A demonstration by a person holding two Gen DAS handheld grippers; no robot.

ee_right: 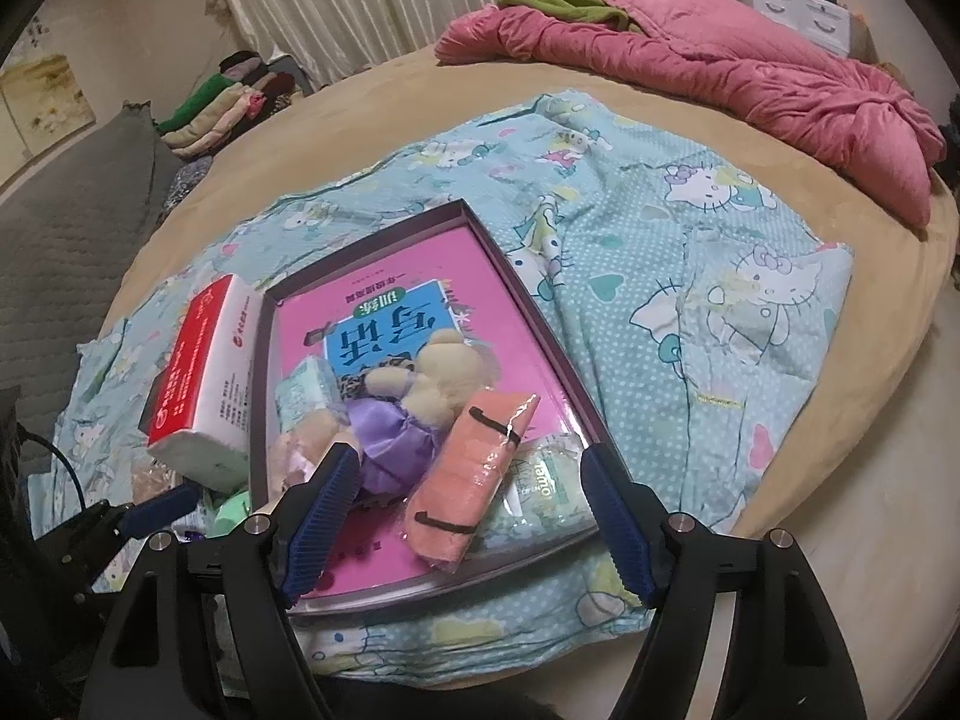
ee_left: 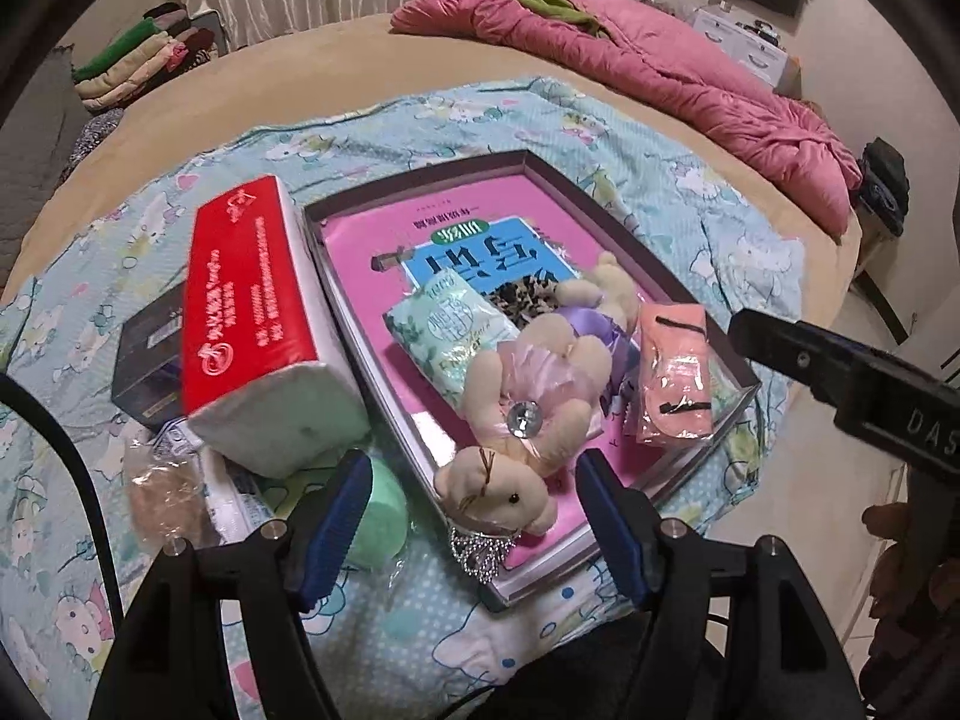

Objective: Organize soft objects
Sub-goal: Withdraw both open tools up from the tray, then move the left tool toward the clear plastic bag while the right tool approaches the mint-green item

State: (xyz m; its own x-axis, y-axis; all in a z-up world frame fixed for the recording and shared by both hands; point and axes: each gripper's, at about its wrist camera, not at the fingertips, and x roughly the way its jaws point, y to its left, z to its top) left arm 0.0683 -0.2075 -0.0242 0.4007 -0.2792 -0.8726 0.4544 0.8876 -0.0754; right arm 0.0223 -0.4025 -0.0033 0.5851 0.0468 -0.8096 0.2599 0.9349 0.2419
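Observation:
A shallow box tray (ee_left: 420,180) on the bed holds a pink book (ee_left: 492,204), a plush rabbit in a pink dress (ee_left: 528,396), a plush in a purple dress (ee_right: 396,432), a green tissue pack (ee_left: 444,330) and a peach towel roll in plastic (ee_right: 474,468). My left gripper (ee_left: 474,461) is open, its blue pads either side of the pink-dressed rabbit's head without touching it. My right gripper (ee_right: 465,453) is open too, above the towel roll and a second tissue pack (ee_right: 546,492); neither is pressed.
A red-and-white tissue pack (ee_left: 252,312) leans on a dark box (ee_left: 150,360) left of the tray. A green soft ball (ee_left: 378,516) lies beside my left finger. A cartoon-cat sheet (ee_right: 720,276) covers the bed, with a pink quilt (ee_left: 660,72) and folded clothes (ee_left: 150,60) at the far edge.

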